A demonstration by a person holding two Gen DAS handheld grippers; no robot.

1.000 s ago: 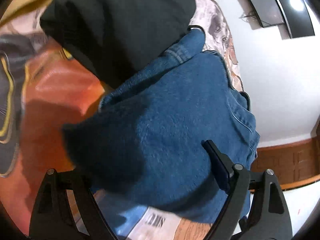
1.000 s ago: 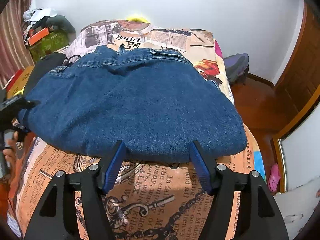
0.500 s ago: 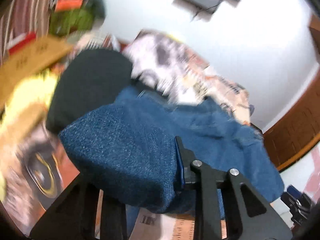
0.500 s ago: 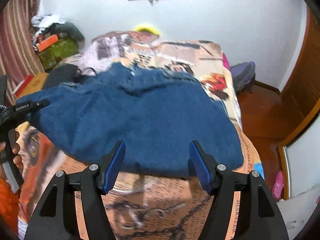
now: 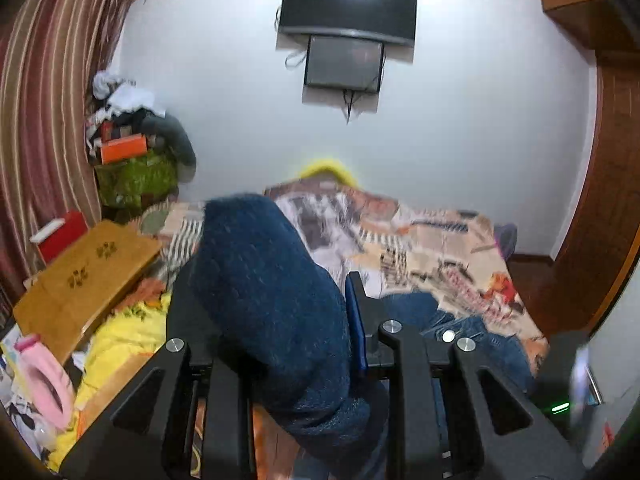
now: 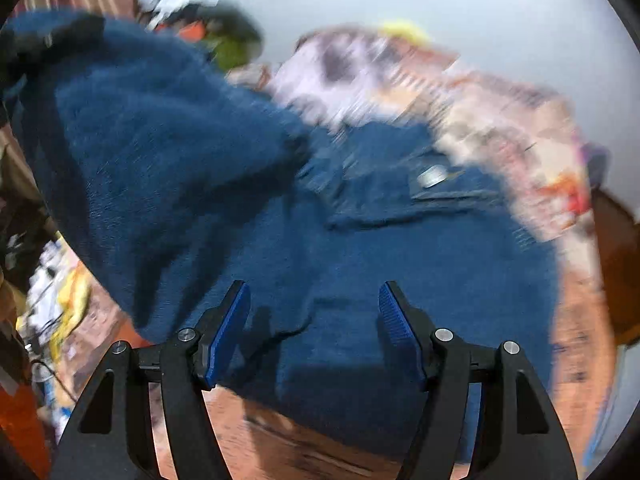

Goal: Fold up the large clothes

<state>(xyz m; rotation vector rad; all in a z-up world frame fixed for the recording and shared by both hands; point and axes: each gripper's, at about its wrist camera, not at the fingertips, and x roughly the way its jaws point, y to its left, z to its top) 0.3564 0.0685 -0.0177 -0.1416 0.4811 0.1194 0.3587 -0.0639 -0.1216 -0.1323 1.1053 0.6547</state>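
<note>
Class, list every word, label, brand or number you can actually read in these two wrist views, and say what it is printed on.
None can be read.
Bedspread: newspaper-style print, too blurred to read.
Wooden board: paw-print marks only, no words.
Orange box: no legible label.
Jeans: a pale patch near the waistband, motion-blurred.

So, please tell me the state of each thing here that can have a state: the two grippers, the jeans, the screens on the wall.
left gripper: shut on a thick bunch of denim, lifted.
right gripper: open, holds nothing, above the jeans.
jeans: one side raised and carried over, the rest lying on the bed.
bed cover: spread out, partly under the jeans.
wall screens: dark, off.
</note>
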